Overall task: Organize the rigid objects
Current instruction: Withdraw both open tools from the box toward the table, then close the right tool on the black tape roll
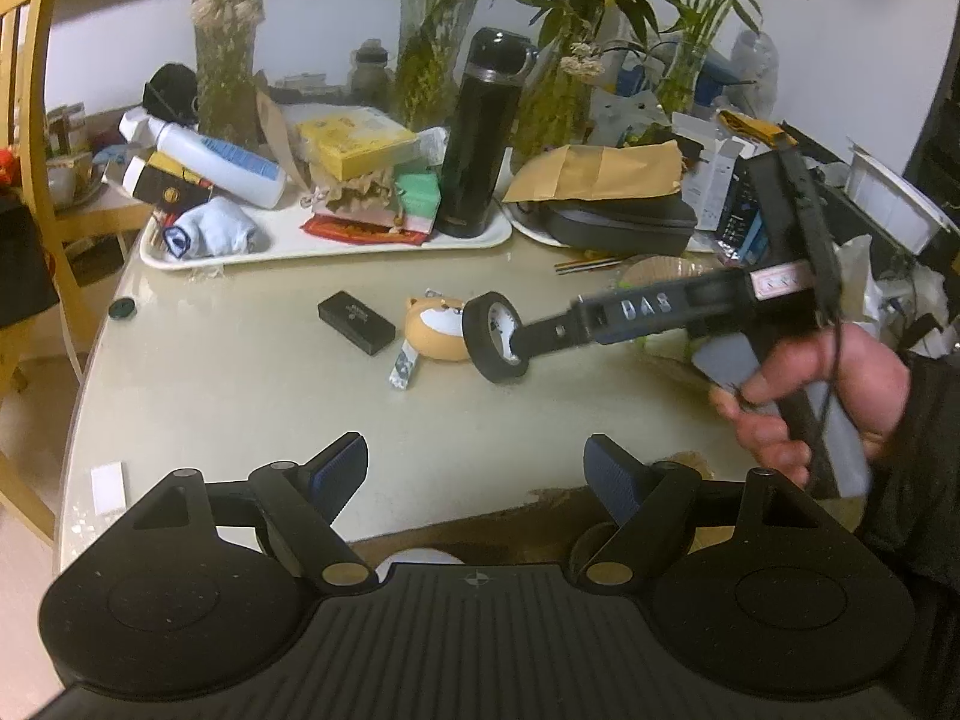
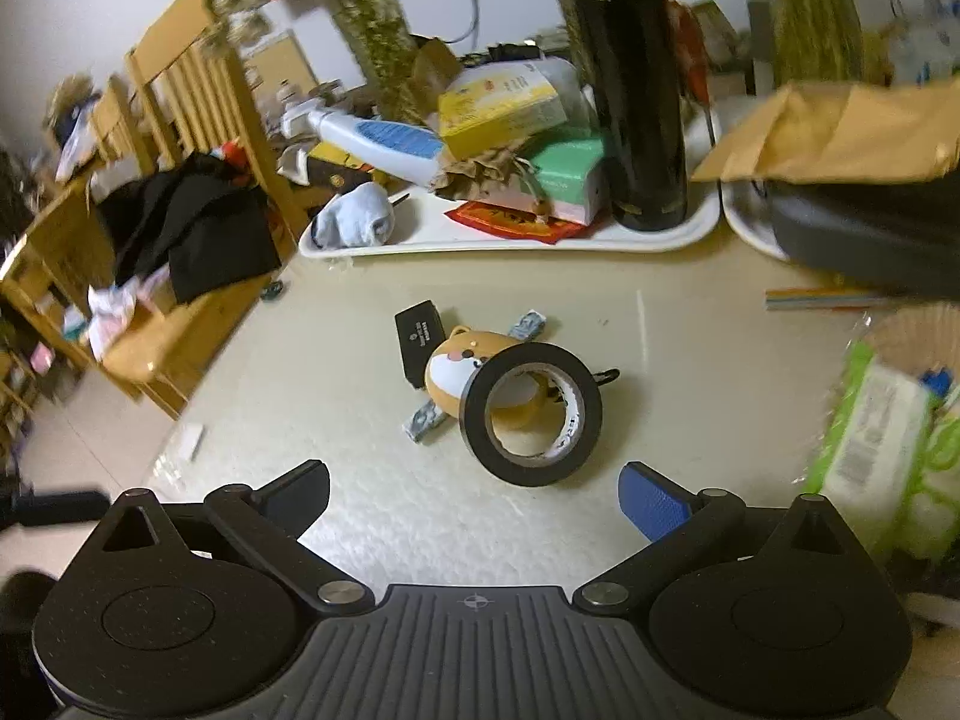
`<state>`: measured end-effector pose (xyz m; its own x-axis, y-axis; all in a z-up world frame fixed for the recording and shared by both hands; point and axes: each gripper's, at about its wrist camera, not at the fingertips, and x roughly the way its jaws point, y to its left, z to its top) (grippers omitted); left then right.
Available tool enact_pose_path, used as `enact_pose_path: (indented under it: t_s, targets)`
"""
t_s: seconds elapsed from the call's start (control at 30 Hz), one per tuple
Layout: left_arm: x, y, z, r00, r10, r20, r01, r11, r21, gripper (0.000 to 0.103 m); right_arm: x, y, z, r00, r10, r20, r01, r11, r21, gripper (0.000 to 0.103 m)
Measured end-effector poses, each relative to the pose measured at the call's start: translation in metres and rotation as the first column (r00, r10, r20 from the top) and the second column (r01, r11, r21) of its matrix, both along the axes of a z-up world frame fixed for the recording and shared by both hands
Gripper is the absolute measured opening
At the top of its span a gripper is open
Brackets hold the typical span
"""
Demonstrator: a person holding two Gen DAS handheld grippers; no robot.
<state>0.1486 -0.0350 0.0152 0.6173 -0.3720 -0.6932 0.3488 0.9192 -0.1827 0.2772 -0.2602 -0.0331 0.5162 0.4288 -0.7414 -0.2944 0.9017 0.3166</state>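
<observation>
A black tape roll stands on edge on the beige table, leaning against an orange dog-shaped toy; both also show in the left wrist view, the roll and the toy. A small black box lies left of the toy, and shows in the right wrist view. My right gripper is open just short of the roll; in the left wrist view its fingers reach to the roll. My left gripper is open and empty above the table's near edge.
A white tray at the back holds a black flask, a white bottle, boxes and a rolled sock. A dark case under a brown envelope lies right. Wooden chairs stand left. Wet-wipe packs lie right.
</observation>
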Motion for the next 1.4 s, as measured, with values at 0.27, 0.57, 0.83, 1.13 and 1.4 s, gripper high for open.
enact_pose_path:
  t_s: [0.27,0.57,0.83,1.13,1.4]
  targets:
    - [0.000,0.012,-0.006,0.999,0.017,-0.035,-0.018,0.999,-0.030,0.079,0.032,-0.009,-0.022,0.997,-0.045,-0.057,0.049,0.997,0.060,0.090]
    - [0.003,0.026,-0.013,0.998,0.042,-0.043,-0.044,0.998,-0.042,0.079,0.055,-0.011,-0.041,0.995,-0.041,-0.089,0.049,0.995,0.091,0.083]
    - [0.005,0.030,-0.018,0.997,0.057,-0.059,-0.060,0.997,-0.048,0.079,0.062,-0.005,-0.044,0.995,-0.022,-0.092,0.028,0.998,0.061,0.075]
    - [0.002,0.030,-0.015,0.998,0.051,-0.048,-0.054,0.997,-0.047,0.079,0.051,0.003,-0.026,0.994,-0.024,-0.109,-0.006,0.964,-0.266,0.075]
    - [0.004,0.029,-0.007,0.997,0.064,-0.032,-0.066,0.996,-0.055,0.079,0.045,-0.010,-0.036,0.987,-0.051,-0.151,-0.011,0.924,-0.383,0.075]
